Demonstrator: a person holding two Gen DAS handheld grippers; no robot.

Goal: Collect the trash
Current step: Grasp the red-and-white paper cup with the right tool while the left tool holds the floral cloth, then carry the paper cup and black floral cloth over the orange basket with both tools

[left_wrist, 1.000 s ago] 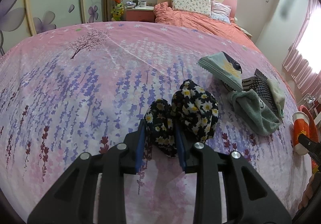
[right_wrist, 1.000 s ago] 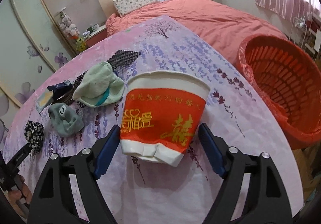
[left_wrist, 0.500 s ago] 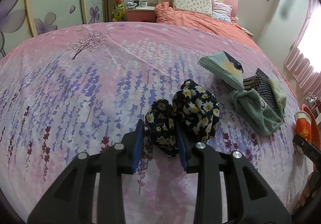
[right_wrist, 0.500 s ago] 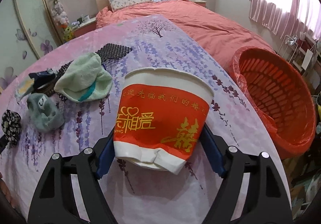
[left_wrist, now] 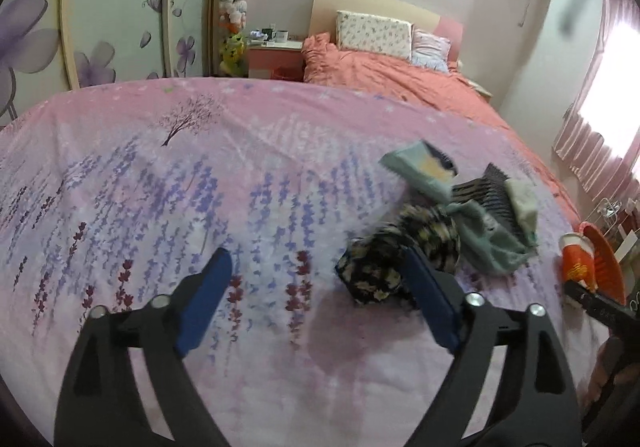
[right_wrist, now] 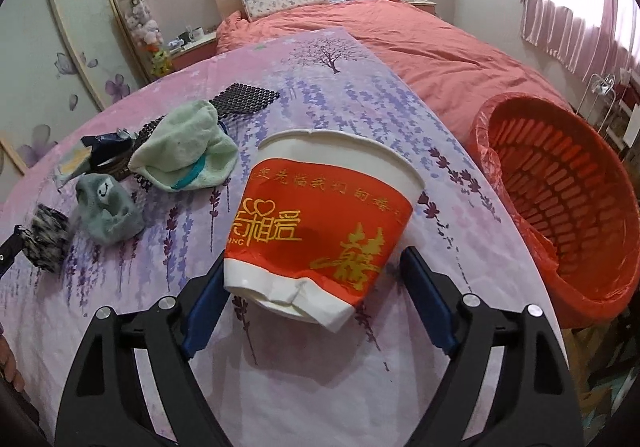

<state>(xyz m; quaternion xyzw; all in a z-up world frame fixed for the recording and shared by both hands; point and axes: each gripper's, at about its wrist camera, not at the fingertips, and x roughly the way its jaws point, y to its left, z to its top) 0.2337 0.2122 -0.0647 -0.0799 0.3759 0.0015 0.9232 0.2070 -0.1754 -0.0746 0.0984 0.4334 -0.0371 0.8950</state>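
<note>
two grippers over the lavender-print sheet [left_wrist: 280,175]; the floral cloth [left_wrist: 400,259] is blurred, half behind the left gripper [left_wrist: 316,295], whose jaws have just sprung wide, free of it; the right gripper [right_wrist: 316,295] seems to clasp the red paper cup [right_wrist: 320,227], mouth tilted away, left of the orange basket [right_wrist: 560,207].
</note>
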